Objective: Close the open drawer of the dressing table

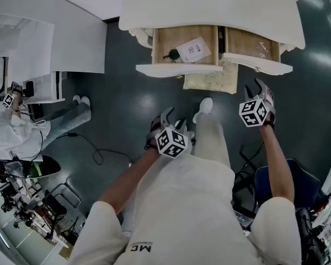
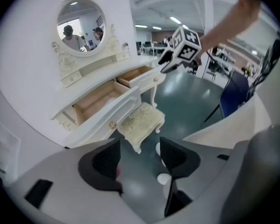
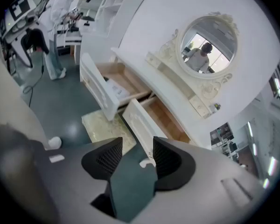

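Note:
The white dressing table [image 1: 209, 7] stands ahead with two wooden drawers pulled out. The left drawer [image 1: 179, 51] holds a paper sheet and a small black item. The right drawer [image 1: 254, 48] looks almost bare. My left gripper [image 1: 171, 120] hangs open over the dark floor, short of the left drawer's white front [image 2: 109, 118], with nothing between its jaws [image 2: 139, 148]. My right gripper [image 1: 257, 90] is open too, just below the right drawer's front [image 3: 140, 125], and touches nothing [image 3: 137, 148]. An oval mirror [image 3: 207, 45] tops the table.
A cushioned stool [image 1: 209, 81] sits under the drawers, right by my foot. A person in white [image 1: 11, 131] stands at the left near a white shelf unit [image 1: 44, 87]. A cable [image 1: 94, 148] runs over the floor. A blue chair [image 1: 298, 186] is behind me on the right.

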Motion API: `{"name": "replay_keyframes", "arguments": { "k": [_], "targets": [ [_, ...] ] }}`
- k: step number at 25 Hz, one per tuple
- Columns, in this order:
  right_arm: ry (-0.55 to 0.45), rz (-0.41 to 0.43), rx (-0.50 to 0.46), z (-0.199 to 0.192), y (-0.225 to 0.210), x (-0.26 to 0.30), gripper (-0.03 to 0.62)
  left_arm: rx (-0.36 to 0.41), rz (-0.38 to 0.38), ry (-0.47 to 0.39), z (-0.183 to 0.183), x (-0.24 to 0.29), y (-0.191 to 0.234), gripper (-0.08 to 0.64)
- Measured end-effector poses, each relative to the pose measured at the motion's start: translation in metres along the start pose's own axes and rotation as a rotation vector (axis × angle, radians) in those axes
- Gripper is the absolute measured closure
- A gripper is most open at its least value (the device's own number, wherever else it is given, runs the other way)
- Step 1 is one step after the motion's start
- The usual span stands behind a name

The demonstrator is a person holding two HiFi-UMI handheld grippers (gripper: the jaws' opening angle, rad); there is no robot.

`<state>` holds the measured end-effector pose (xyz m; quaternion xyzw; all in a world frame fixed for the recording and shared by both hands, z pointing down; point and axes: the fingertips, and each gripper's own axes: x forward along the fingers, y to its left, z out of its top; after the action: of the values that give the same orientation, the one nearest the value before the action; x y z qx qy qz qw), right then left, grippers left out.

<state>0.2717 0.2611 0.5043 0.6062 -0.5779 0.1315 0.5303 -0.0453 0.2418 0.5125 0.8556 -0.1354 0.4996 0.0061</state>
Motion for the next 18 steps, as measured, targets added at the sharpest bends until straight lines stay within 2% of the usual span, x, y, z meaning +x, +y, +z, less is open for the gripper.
{"name": "replay_keyframes", "arguments": {
  "k": [3,6,7,9,11,14,18],
  "targets": [
    [-0.166,0.066,0.195,0.046,0.046,-0.091,0.422,-0.038,-0.047,-0.126,0.015,-0.063,-0.021,0.297],
    [-0.353,0.115,0.369,0.096,0.082,-0.186,0.535,-0.138,-0.068,-0.289,0.04,-0.122,-0.027,0.399],
    [-0.414,0.121,0.409,0.111,0.092,-0.215,0.581,-0.171,-0.073,-0.344,0.049,-0.14,-0.027,0.463],
    [-0.517,0.117,0.464,0.134,0.111,-0.263,0.591,-0.224,-0.096,-0.453,0.064,-0.172,-0.033,0.545],
    [-0.59,0.12,0.475,0.149,0.131,-0.3,0.591,-0.243,-0.134,-0.544,0.076,-0.2,-0.047,0.551],
    [-0.611,0.165,0.528,0.151,0.163,-0.336,0.592,-0.218,-0.155,-0.601,0.081,-0.235,-0.073,0.551],
    [-0.572,0.231,0.603,0.141,0.193,-0.349,0.592,-0.24,-0.116,-0.609,0.071,-0.243,-0.089,0.551]
  ]
}}
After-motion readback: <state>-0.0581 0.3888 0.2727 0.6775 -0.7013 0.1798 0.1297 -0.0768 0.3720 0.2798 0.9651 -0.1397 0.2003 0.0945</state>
